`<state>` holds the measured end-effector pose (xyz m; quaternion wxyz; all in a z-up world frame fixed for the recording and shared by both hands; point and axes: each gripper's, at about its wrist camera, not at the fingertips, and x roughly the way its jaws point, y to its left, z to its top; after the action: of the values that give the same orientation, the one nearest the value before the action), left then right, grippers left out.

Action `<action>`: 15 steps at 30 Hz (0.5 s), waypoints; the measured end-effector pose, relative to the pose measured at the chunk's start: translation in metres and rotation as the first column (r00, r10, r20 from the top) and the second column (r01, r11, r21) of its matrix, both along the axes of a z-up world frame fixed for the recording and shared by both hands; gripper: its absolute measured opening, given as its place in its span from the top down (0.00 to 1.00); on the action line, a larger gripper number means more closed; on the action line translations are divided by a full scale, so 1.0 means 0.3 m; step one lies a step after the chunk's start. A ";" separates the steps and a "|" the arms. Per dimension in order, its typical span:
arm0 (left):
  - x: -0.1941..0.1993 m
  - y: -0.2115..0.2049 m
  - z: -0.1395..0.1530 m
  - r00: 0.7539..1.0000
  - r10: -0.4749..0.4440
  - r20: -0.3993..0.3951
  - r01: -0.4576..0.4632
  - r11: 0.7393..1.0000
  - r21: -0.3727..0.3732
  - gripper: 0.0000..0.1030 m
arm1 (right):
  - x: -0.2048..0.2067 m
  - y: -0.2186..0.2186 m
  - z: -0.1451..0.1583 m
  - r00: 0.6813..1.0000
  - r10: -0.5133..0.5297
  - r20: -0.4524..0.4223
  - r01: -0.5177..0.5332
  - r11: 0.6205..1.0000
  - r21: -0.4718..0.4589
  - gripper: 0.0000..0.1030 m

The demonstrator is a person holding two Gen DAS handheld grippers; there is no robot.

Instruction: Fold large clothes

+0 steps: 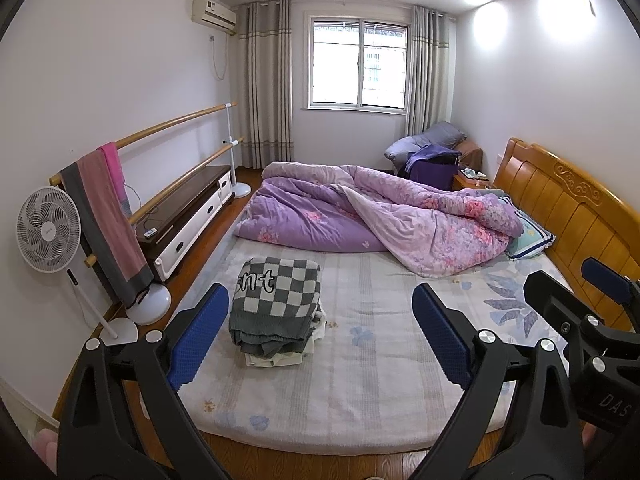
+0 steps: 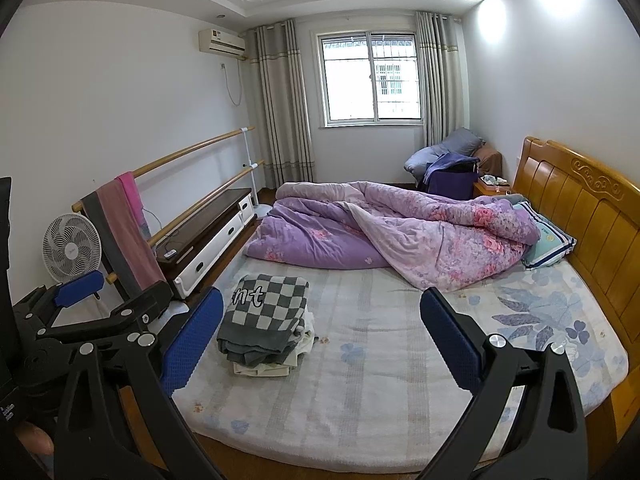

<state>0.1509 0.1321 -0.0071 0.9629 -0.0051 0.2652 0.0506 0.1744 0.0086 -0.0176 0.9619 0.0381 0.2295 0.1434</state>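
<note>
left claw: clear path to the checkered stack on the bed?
Probably yes. The left claw is open and apart from the checkered stack, which lies ahead on the mattress with nothing between them.

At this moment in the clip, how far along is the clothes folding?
Done, it seems: a checkered top lies folded on a small stack of pale clothes on the bed. In hand: nothing; the left claw and right claw are both open and empty above the mattress. Left: no unfolded garment shows on the bed, only the rumpled purple quilt, so the folding looks finished or between items.
</note>
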 end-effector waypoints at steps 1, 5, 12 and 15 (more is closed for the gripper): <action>-0.002 -0.002 -0.001 1.000 0.000 0.002 0.000 1.000 -0.002 0.09 | -0.001 0.001 0.001 1.000 0.000 0.002 0.000 1.000 0.000 0.07; -0.003 -0.005 -0.002 1.000 0.002 0.001 -0.002 1.000 -0.003 0.09 | 0.022 -0.017 0.000 1.000 0.001 0.002 -0.001 1.000 -0.002 0.07; -0.004 -0.011 -0.001 1.000 0.002 0.002 -0.002 1.000 0.000 0.09 | 0.037 -0.037 0.001 1.000 0.001 0.000 -0.001 1.000 -0.002 0.07; 0.000 -0.011 0.001 1.000 0.002 0.001 -0.002 1.000 0.003 0.09 | 0.050 -0.048 0.001 1.000 0.000 -0.003 0.000 1.000 -0.003 0.07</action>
<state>0.1510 0.1289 -0.0070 0.9629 -0.0037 0.2646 0.0521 0.1895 -0.0059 -0.0174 0.9616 0.0367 0.2314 0.1431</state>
